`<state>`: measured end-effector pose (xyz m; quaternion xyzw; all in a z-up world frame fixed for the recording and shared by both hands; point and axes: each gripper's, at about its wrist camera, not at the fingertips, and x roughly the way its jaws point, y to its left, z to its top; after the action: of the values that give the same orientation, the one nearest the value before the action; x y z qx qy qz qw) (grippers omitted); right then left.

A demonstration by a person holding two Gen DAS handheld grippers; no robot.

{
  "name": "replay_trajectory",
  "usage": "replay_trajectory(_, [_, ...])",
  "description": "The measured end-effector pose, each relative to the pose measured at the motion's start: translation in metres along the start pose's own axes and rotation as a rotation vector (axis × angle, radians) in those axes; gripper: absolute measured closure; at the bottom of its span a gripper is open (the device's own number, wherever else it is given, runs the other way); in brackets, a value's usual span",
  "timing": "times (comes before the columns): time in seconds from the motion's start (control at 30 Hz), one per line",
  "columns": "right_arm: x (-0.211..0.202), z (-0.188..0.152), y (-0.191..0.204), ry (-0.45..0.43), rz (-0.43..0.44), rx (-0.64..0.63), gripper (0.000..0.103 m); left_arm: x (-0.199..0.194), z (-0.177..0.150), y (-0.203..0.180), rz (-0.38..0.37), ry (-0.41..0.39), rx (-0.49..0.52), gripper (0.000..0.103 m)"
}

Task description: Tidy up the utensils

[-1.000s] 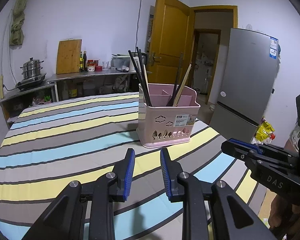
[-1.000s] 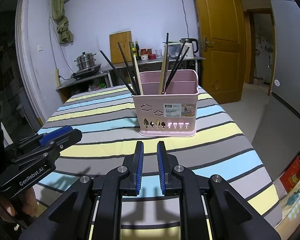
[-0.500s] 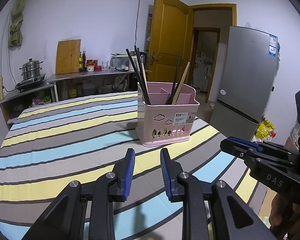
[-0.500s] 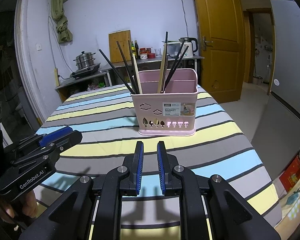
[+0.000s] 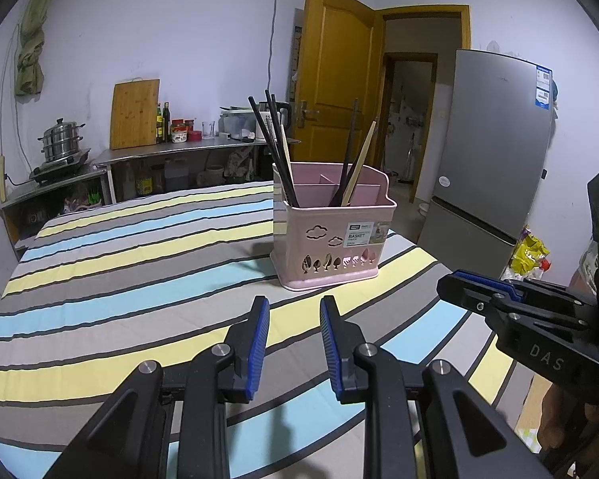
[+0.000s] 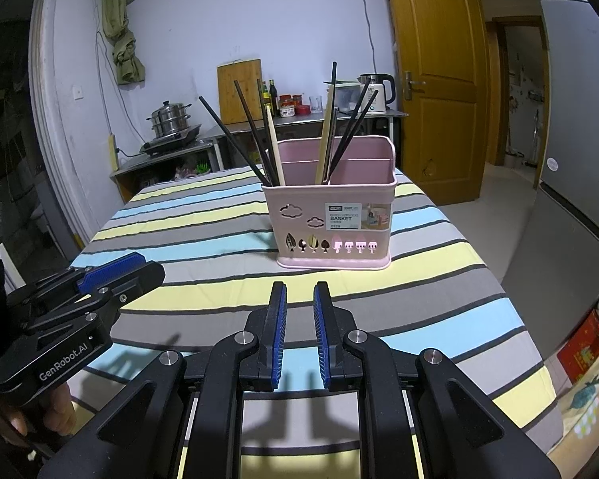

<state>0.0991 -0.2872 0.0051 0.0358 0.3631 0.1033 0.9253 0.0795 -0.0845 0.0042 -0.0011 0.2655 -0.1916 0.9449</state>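
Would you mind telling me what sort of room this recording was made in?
Most likely a home kitchen: a steamer pot sits on a cooktop by the wall, a cutting board leans beside condiment bottles on a metal counter, and a fridge stands near the door.

Bare striped surface (image 6: pixel 203 239) lay between both claws and the pink utensil basket (image 6: pixel 333 219), the only obstacle on it. Black and wooden chopsticks (image 6: pixel 259 139) fanned leaning above its rim, crowding any approach from overhead; its rear compartment looked free.
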Motion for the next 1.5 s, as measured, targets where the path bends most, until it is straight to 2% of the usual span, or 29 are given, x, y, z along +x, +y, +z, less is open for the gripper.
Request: replay_trajectory(1.5, [-0.0007, -0.0017, 0.0007, 0.004, -0.002, -0.003, 0.089, 0.0036, -0.0067, 0.0029, -0.001, 0.023, 0.024, 0.077])
